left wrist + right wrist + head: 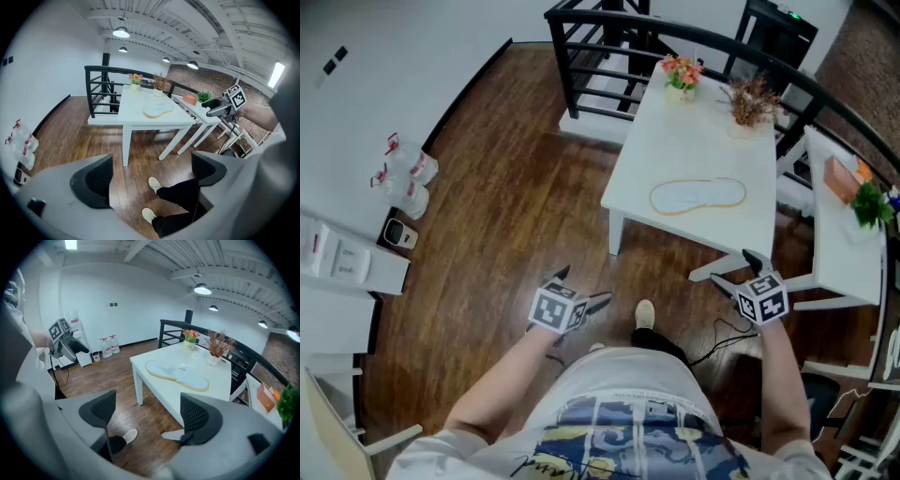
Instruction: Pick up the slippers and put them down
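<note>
A pair of flat white slippers point(697, 195) with tan edging lies side by side on the white table point(647, 159). They also show in the left gripper view as slippers point(158, 109) and in the right gripper view as slippers point(177, 374). My left gripper point(581, 288) hangs over the wooden floor, short of the table, open and empty point(152, 176). My right gripper point(731, 264) is held near the table's front right corner, also open with nothing between its jaws point(149, 411). Neither gripper touches the slippers.
A small flower pot point(681, 77) and a dried-plant pot point(752, 103) stand at the table's far end. A black railing point(609, 56) runs behind. A second white table point(839, 234) with a green plant stands to the right. Water bottles point(405, 178) sit by the left wall. My feet point(644, 314) are on the floor.
</note>
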The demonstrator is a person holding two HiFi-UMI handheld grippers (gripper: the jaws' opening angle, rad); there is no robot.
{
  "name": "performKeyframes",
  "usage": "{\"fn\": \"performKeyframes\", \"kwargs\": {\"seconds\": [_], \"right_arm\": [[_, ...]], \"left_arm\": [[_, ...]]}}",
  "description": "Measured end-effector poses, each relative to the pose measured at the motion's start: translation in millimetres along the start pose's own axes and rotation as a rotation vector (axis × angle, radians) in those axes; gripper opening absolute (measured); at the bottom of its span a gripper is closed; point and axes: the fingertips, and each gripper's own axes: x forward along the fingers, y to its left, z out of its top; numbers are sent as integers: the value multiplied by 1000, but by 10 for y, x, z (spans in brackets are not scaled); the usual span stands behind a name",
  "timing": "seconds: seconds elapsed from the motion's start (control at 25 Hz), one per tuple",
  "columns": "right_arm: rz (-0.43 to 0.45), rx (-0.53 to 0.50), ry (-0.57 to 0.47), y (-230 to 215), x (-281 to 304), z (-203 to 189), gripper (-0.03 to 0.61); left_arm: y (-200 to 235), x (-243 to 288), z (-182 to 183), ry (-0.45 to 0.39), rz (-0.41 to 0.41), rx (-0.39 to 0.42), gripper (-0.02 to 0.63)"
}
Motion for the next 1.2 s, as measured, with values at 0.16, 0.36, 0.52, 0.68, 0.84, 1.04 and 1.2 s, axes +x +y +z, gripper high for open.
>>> {"fn": "performKeyframes", "kwargs": {"seconds": [0.16,0.36,0.52,0.68,0.84,1.04,1.2], "right_arm": [[42,-148,55,-673,415,186,443],[103,-453,116,-1342,979,389,442],[176,-676,143,-1619,1514,478,443],[246,-793,188,-1775,2002,502,443],[318,-848,242,-1885,2398,454,443],[455,-923,334,-1856,2700,282,464],[562,-853,400,-1821,2710,231,445]], "left_arm": [[-121,343,525,-17,13,0,523],[-344,692,989,-32,33,-42,523],[-359,798,1135,-31,81,-81,523],[-308,793,1214,-42,129,-140,523],[-245,828,1202,-21,162,-171,523],[-163,933,1291,-18,185,-174,523],[-153,994,1349,-24,179,-166,523]]}}
